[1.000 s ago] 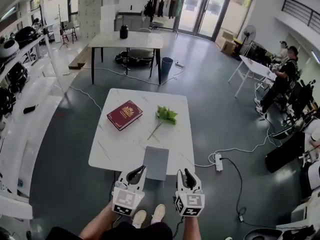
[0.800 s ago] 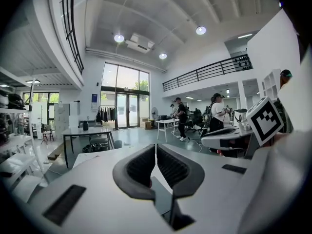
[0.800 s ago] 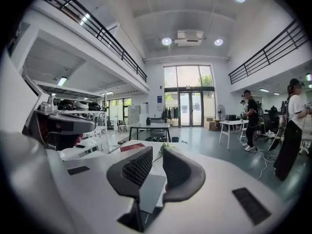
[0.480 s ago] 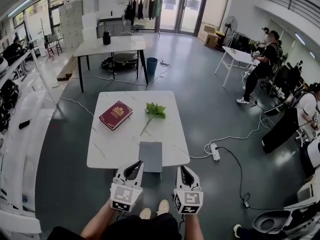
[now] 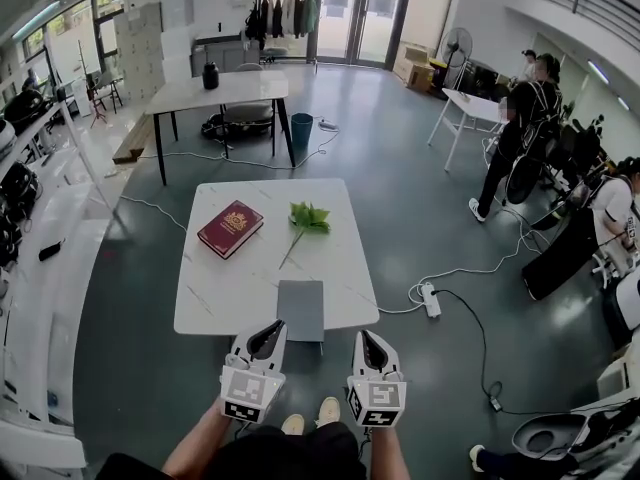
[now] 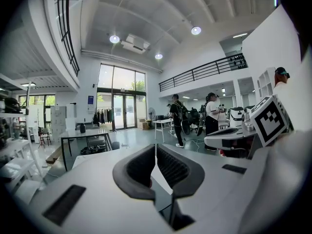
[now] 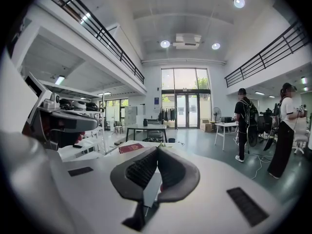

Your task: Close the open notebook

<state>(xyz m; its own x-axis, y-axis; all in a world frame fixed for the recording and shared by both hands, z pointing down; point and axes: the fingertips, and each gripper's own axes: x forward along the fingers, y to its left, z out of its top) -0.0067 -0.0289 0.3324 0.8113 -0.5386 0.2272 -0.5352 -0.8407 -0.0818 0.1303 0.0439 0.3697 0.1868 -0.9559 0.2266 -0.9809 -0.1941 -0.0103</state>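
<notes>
A closed dark red notebook [image 5: 230, 229] lies on the left half of the white table [image 5: 225, 298]. Its cover shows again in the right gripper view as the red notebook [image 7: 130, 148]. A flat grey rectangular thing [image 5: 301, 310] lies at the table's near edge and hangs a little over it. My left gripper [image 5: 272, 330] and right gripper [image 5: 366, 338] hover side by side just short of that edge, on either side of the grey thing. Both are shut, with nothing between their jaws. The left gripper [image 6: 155, 147] and right gripper [image 7: 157, 150] point across the table.
A green leafy sprig [image 5: 307, 218] lies right of the notebook. A white power strip [image 5: 431, 299] with cables lies on the floor to the table's right. People stand at the far right [image 5: 515, 128]. A second table [image 5: 220, 88] stands beyond. The holder's shoes [image 5: 305, 420] are below the grippers.
The right gripper's jaws have closed. Both grippers have drawn back a little from the table's near edge, and the head view has shifted. Nothing on the table has moved.
</notes>
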